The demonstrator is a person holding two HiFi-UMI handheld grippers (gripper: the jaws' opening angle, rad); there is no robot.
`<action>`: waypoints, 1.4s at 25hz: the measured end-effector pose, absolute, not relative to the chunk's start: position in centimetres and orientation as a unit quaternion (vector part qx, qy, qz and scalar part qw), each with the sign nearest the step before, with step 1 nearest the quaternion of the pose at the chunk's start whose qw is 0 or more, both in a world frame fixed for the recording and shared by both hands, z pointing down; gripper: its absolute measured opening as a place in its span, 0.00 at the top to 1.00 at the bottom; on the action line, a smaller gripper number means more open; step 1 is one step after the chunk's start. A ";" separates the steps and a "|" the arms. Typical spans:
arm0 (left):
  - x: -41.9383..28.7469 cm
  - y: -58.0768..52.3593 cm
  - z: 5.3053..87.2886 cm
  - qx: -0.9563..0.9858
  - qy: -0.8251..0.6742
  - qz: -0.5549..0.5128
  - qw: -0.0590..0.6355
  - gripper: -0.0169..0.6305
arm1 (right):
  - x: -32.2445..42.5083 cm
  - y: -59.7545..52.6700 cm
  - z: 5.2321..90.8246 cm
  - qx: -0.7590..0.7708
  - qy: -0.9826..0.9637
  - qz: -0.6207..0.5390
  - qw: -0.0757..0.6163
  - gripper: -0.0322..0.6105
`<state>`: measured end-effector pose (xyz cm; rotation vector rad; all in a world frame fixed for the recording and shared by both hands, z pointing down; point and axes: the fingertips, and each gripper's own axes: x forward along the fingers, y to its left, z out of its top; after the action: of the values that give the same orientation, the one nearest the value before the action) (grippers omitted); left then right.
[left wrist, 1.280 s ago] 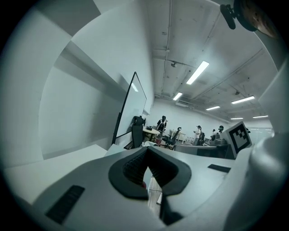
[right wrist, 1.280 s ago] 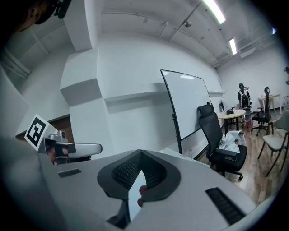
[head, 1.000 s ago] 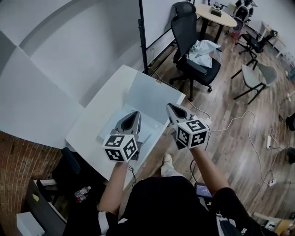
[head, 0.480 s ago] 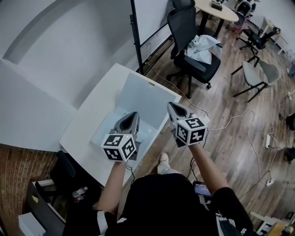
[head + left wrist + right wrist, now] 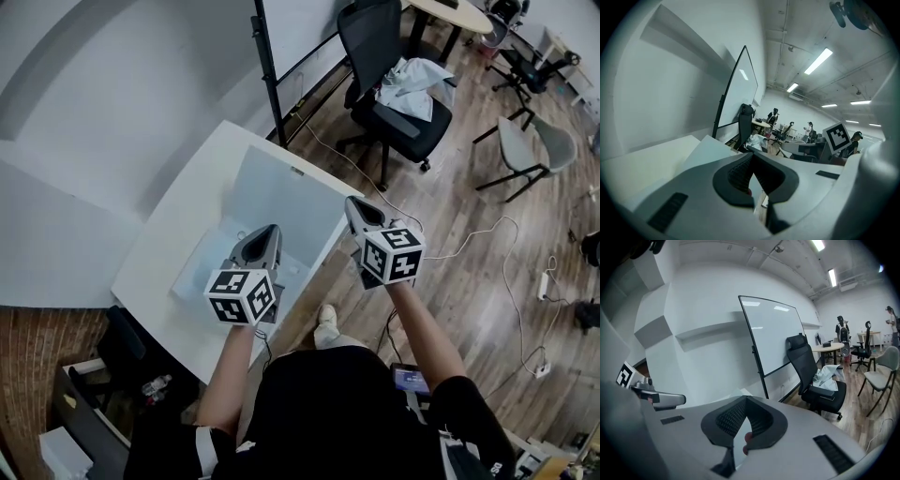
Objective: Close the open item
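At a white table (image 5: 155, 281) in an open office, we stand over the open item (image 5: 281, 197), a pale, flat case. Its lid appears raised toward the whiteboard stand (image 5: 263, 70), while its base lies on the tabletop nearer us. The left gripper (image 5: 272, 230) hovers above the base, jaws clenched together on nothing. The right gripper (image 5: 352, 204), likewise clenched and empty, hangs at the table's right edge, beside the lid's free side. Neither touches the case, as far as we can see. We judge this the approach: the 2 tools are lined up, but the closing has not begun. The next move, we reckon, calls for getting 1 closed tip behind the lid's top edge and bringing it down onto the base, the other steadying the case against sliding. Further right, an office chair (image 5: 394, 103) with cloth on its seat stands on the wood floor.
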<state>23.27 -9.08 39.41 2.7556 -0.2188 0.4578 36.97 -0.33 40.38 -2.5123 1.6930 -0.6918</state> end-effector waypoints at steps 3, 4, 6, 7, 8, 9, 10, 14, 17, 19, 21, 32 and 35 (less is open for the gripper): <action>24.4 -9.7 40.5 0.966 -0.084 0.171 0.174 0.96 | 38.9 -1.0 41.6 -0.805 0.544 -0.235 0.015 0.89; 24.7 -9.8 40.8 0.965 -0.086 0.175 0.175 0.96 | 39.5 -1.2 42.0 -0.804 0.544 -0.238 0.014 0.89; 25.3 -10.1 41.6 0.963 -0.091 0.182 0.178 0.96 | 40.6 -1.4 42.7 -0.803 0.544 -0.245 0.013 0.89; 25.6 -10.2 42.1 0.961 -0.094 0.185 0.181 0.96 | 41.2 -1.5 43.1 -0.802 0.543 -0.247 0.012 0.89; 25.9 -10.3 42.5 0.960 -0.096 0.188 0.183 0.96 | 41.7 -1.5 43.5 -0.802 0.542 -0.250 0.011 0.89; 26.2 -10.4 42.9 0.959 -0.099 0.191 0.185 0.96 | 42.2 -1.6 43.8 -0.802 0.542 -0.252 0.010 0.89; 26.4 -10.6 43.3 0.958 -0.101 0.193 0.187 0.96 | 42.6 -1.6 44.2 -0.801 0.541 -0.254 0.008 0.89; 27.5 -11.2 44.3 0.954 -0.111 0.200 0.193 0.96 | 44.1 -1.9 45.7 -0.798 0.541 -0.264 0.003 0.89; 28.3 -11.3 45.4 0.952 -0.111 0.207 0.196 0.96 | 45.6 -2.1 47.2 -0.798 0.536 -0.274 0.000 0.89; 28.6 -11.3 46.0 0.950 -0.113 0.213 0.199 0.96 | 46.4 -2.2 48.2 -0.799 0.532 -0.281 -0.003 0.89; 28.8 -11.4 46.6 0.948 -0.114 0.219 0.203 0.96 | 47.0 -2.2 49.0 -0.798 0.529 -0.288 -0.007 0.89; 29.3 -12.7 48.3 0.942 -0.129 0.236 0.203 0.96 | 47.7 -3.1 52.6 -0.785 0.533 -0.316 -0.018 0.89; 29.0 -13.1 48.5 0.940 -0.138 0.237 0.205 0.96 | 47.6 -3.5 53.5 -0.778 0.538 -0.323 -0.027 0.89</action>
<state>29.04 -13.08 48.47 2.6199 -0.3837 0.6616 47.57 -3.47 53.50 -2.4859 1.7212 -1.0329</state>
